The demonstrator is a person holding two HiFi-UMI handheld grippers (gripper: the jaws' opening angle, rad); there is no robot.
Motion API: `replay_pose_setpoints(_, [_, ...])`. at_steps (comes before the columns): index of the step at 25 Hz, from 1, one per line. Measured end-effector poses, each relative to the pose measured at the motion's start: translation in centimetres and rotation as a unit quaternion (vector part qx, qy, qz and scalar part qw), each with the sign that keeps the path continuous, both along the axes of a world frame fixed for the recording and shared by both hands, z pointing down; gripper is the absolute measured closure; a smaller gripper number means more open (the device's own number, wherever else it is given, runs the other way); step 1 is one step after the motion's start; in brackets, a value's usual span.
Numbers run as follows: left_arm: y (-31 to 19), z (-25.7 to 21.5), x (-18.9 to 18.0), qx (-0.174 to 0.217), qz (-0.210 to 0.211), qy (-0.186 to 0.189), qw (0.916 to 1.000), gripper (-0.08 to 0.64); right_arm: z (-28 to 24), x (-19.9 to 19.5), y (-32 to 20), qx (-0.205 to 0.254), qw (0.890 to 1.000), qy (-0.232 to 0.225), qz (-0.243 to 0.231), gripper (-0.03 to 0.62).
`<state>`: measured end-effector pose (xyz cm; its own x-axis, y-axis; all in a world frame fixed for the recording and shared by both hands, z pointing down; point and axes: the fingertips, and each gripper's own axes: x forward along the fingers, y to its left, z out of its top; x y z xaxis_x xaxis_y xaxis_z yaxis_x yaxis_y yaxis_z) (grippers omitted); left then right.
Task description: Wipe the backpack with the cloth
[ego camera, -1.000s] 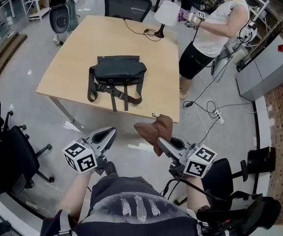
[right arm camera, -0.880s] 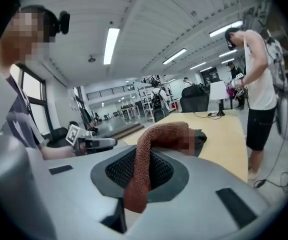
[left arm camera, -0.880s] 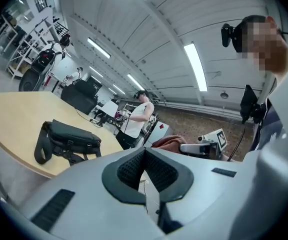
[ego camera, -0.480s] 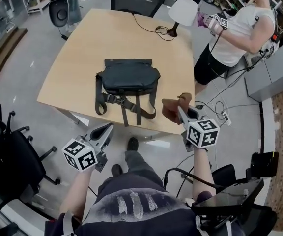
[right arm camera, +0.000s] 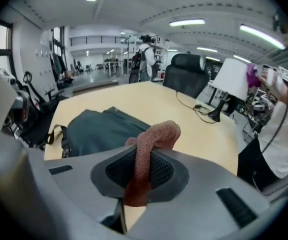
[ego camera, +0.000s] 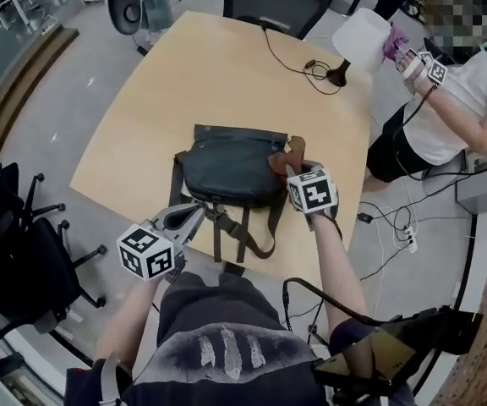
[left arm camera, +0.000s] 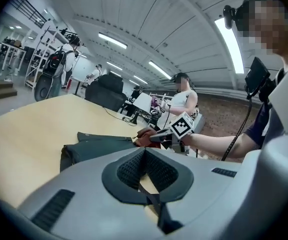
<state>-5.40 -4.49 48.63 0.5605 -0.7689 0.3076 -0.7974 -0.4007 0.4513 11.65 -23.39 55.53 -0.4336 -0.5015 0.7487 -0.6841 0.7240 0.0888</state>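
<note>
A dark grey backpack (ego camera: 231, 166) lies flat on the wooden table (ego camera: 167, 91), its straps (ego camera: 243, 227) hanging over the near edge. My right gripper (ego camera: 288, 164) is shut on a brown cloth (ego camera: 284, 156) and sits at the backpack's right end, the cloth at or just above the fabric. In the right gripper view the cloth (right arm camera: 151, 149) is pinched between the jaws with the backpack (right arm camera: 101, 129) beyond. My left gripper (ego camera: 194, 213) is held off the table's near edge, left of the straps, jaws shut and empty. The left gripper view shows the backpack (left arm camera: 96, 146) and cloth (left arm camera: 144, 136).
A white lamp (ego camera: 358, 41) with a black cable (ego camera: 298, 57) stands at the table's far right. Another person (ego camera: 459, 100) with grippers stands to the right. Office chairs (ego camera: 24, 252) sit on the left and one chair (ego camera: 277, 2) behind the table.
My right gripper has carried the cloth forward from below the table edge to the backpack's right end. I have moved closer to the table; the left gripper stays near the table edge.
</note>
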Motion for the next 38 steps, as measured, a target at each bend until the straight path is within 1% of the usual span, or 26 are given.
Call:
replay_pose_setpoints(1, [-0.7, 0.7, -0.2, -0.010, -0.003, 0.000, 0.9999, 0.554, 1.6, -0.9, 0.0, -0.016, 0.999, 0.024, -0.019, 0.549])
replay_pose_setpoints(3, [-1.7, 2.0, -0.9, -0.028, -0.004, -0.004, 0.9996, 0.554, 3.7, -3.3, 1.1, -0.039, 0.996, 0.057, -0.064, 0.549])
replay_pose_setpoints(5, [-2.6, 3.1, -1.9, -0.042, -0.006, -0.007, 0.9991, 0.554, 4.3, -5.9, 2.7, -0.048, 0.988, 0.082, -0.123, 0.549])
replay_pose_setpoints(8, [-4.2, 4.6, -3.6, -0.057, 0.000, -0.004, 0.9984, 0.554, 4.6, -9.4, 5.4, -0.066, 0.966, 0.126, -0.215, 0.549])
replay_pose_setpoints(10, [-5.2, 5.7, -4.8, -0.064, 0.013, -0.004, 0.9979, 0.554, 4.6, -11.7, 7.3, -0.075, 0.951, 0.150, -0.259, 0.549])
replay_pose_setpoints(11, [-5.7, 6.2, -5.5, -0.067, 0.020, -0.002, 0.9975, 0.554, 4.6, -13.0, 8.6, -0.085, 0.945, 0.151, -0.276, 0.549])
replay_pose_setpoints(13, [-6.7, 6.8, -7.2, -0.069, 0.032, 0.001, 0.9971, 0.554, 4.3, -15.9, 11.3, -0.116, 0.938, 0.130, -0.300, 0.549])
replay_pose_setpoints(15, [-8.1, 6.8, -9.3, -0.063, 0.037, 0.003, 0.9973, 0.554, 3.5, -19.1, 13.2, -0.146, 0.932, 0.091, -0.318, 0.549])
replay_pose_setpoints(17, [-9.3, 6.7, -11.2, -0.060, 0.034, 0.010, 0.9976, 0.554, 2.2, -22.0, 14.4, -0.179, 0.926, 0.035, -0.330, 0.549])
replay_pose_setpoints(19, [-10.0, 6.9, -12.9, -0.062, 0.028, 0.017, 0.9976, 0.554, 0.6, -24.5, 14.7, -0.205, 0.923, -0.030, -0.323, 0.549])
replay_pose_setpoints(20, [-10.3, 7.0, -13.8, -0.064, 0.023, 0.019, 0.9975, 0.554, -0.1, -25.6, 14.2, -0.207, 0.925, -0.055, -0.313, 0.549])
replay_pose_setpoints(21, [-10.5, 7.2, -14.6, -0.065, 0.019, 0.020, 0.9975, 0.554, -0.6, -26.5, 13.1, -0.200, 0.930, -0.072, -0.299, 0.549])
replay_pose_setpoints(22, [-10.7, 7.3, -15.3, -0.067, 0.017, 0.020, 0.9974, 0.554, -0.8, -27.1, 11.6, -0.190, 0.938, -0.085, -0.278, 0.549])
replay_pose_setpoints(23, [-10.9, 7.5, -15.8, -0.070, 0.015, 0.020, 0.9973, 0.554, -0.8, -27.7, 9.9, -0.180, 0.946, -0.099, -0.252, 0.549])
replay_pose_setpoints(25, [-10.8, 8.1, -16.7, -0.078, 0.016, 0.016, 0.9967, 0.554, 0.0, -28.0, 6.0, -0.167, 0.961, -0.124, -0.184, 0.549])
replay_pose_setpoints(26, [-10.7, 8.4, -17.0, -0.082, 0.018, 0.013, 0.9964, 0.554, 1.0, -27.6, 4.2, -0.162, 0.968, -0.122, -0.151, 0.549])
replay_pose_setpoints(27, [-10.6, 8.6, -17.1, -0.085, 0.021, 0.011, 0.9961, 0.554, 2.3, -26.7, 2.6, -0.156, 0.975, -0.102, -0.124, 0.549])
replay_pose_setpoints(28, [-10.6, 8.7, -17.0, -0.088, 0.025, 0.009, 0.9958, 0.554, 3.7, -25.4, 1.4, -0.150, 0.981, -0.068, -0.107, 0.549])
replay_pose_setpoints(29, [-10.6, 8.8, -16.8, -0.089, 0.031, 0.009, 0.9955, 0.554, 4.9, -23.9, 0.6, -0.145, 0.984, -0.033, -0.098, 0.549])
replay_pose_setpoints(30, [-10.6, 8.9, -16.5, -0.092, 0.037, 0.013, 0.9950, 0.554, 5.9, -22.5, 0.3, -0.144, 0.985, -0.007, -0.093, 0.549])
replay_pose_setpoints(31, [-10.8, 8.9, -16.1, -0.097, 0.041, 0.023, 0.9941, 0.554, 6.4, -21.2, 0.2, -0.147, 0.985, 0.005, -0.089, 0.549])
replay_pose_setpoints(34, [-11.8, 8.8, -14.5, -0.119, 0.046, 0.068, 0.9895, 0.554, 6.8, -17.4, -0.1, -0.155, 0.985, 0.020, -0.076, 0.549])
replay_pose_setpoints(35, [-12.2, 8.7, -13.7, -0.120, 0.052, 0.071, 0.9889, 0.554, 6.9, -15.6, -0.4, -0.154, 0.985, 0.034, -0.069, 0.549])
replay_pose_setpoints(37, [-12.9, 8.3, -11.9, -0.114, 0.073, 0.062, 0.9888, 0.554, 6.9, -11.4, -1.4, -0.152, 0.986, 0.057, -0.046, 0.549])
replay_pose_setpoints(38, [-13.2, 8.1, -11.0, -0.111, 0.085, 0.057, 0.9886, 0.554, 6.9, -9.3, -2.1, -0.151, 0.986, 0.062, -0.029, 0.549])
